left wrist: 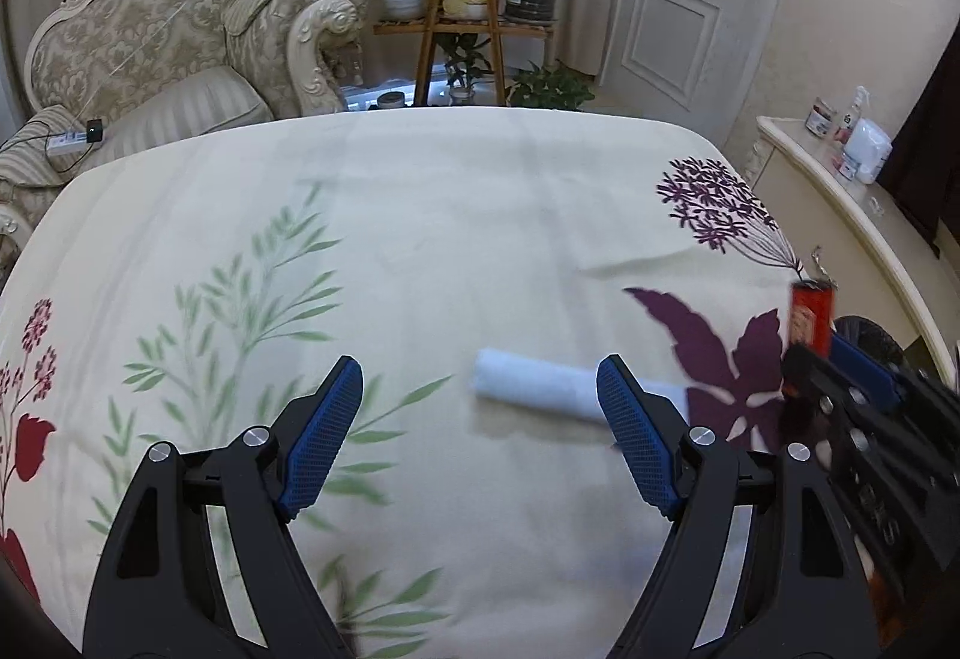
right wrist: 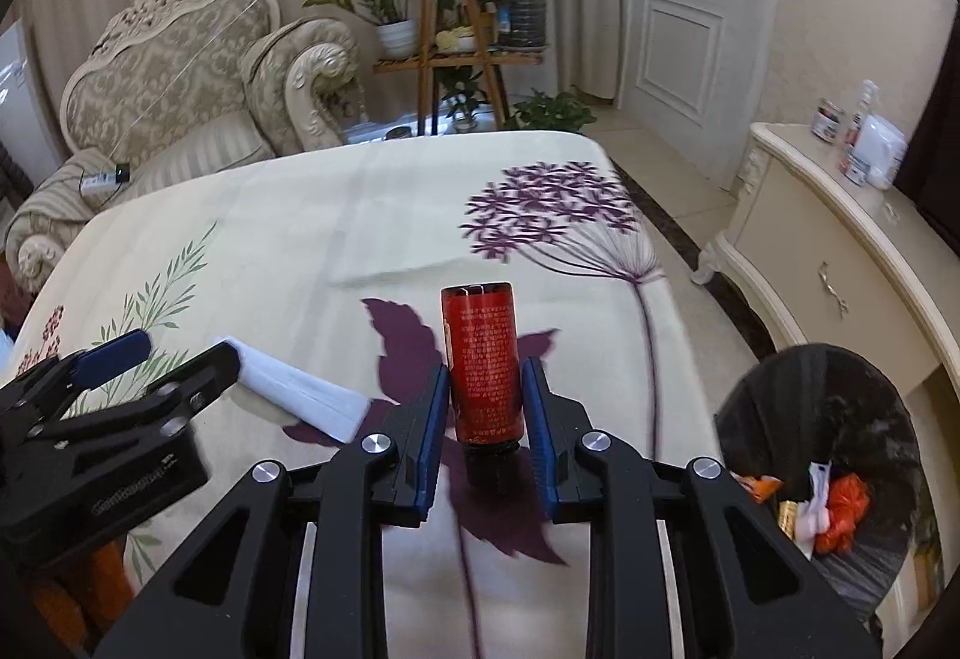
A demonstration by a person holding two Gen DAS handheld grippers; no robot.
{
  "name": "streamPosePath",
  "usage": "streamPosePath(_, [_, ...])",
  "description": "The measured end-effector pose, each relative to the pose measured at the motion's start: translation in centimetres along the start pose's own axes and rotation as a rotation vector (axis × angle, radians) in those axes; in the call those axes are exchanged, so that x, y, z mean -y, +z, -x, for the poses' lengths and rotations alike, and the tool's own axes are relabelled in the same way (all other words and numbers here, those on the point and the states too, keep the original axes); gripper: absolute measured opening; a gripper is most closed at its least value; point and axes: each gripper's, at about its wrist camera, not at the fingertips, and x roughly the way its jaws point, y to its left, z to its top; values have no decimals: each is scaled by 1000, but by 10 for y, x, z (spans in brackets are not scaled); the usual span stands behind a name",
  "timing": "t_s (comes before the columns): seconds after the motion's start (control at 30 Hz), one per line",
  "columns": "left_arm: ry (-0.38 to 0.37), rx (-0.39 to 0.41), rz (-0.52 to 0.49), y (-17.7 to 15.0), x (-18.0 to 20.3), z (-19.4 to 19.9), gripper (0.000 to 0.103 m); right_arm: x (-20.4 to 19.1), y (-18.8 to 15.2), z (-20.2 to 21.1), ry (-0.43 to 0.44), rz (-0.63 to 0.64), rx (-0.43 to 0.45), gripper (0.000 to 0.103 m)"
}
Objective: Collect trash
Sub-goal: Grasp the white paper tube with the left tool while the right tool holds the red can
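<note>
On the bed (right wrist: pixel 312 215), over its flowered cover, the right claw (right wrist: pixel 485 413) pinches a red bottle (right wrist: pixel 480 359) between its blue pads, gripping the lower half near the dark cap end while the rest of the bottle sticks out beyond the fingertips. The bottle looks lifted clear of the cover, though how far cannot be told. The left claw (left wrist: pixel 480 401) hangs spread wide and holds nothing; a folded white tissue (left wrist: pixel 540 386) lies flat on the cover just beyond it, its right end hidden behind the claw's right finger, so it sits roughly in line with the opening but not yet between the pads.

The black trash bin (right wrist: pixel 822 455) stands on the floor off the bed's right side, lined with a dark bag and already holding orange and white scraps.

The main risk is the bottle. It is round and smooth and is held low on its length, so a quick swing toward the bin could let it twist or slip out and land on the bed or floor. The two claws are also close together, and a sideways move by either one could knock the other.

The tissue is thin and flat against soft cloth, so I judge the left claw could pinch the cover along with it, or slide over it.
</note>
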Motion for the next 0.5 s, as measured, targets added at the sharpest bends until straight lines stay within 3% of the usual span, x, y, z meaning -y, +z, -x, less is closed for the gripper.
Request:
streamPosePath(0.23, [58, -89, -1, 8, 15, -34, 80, 10, -4, 6, 2, -21, 7, 25])
streamPosePath(0.5, [-1, -109, -39, -10, 4, -16, 80, 8, -11, 5, 19, -22, -5, 25])
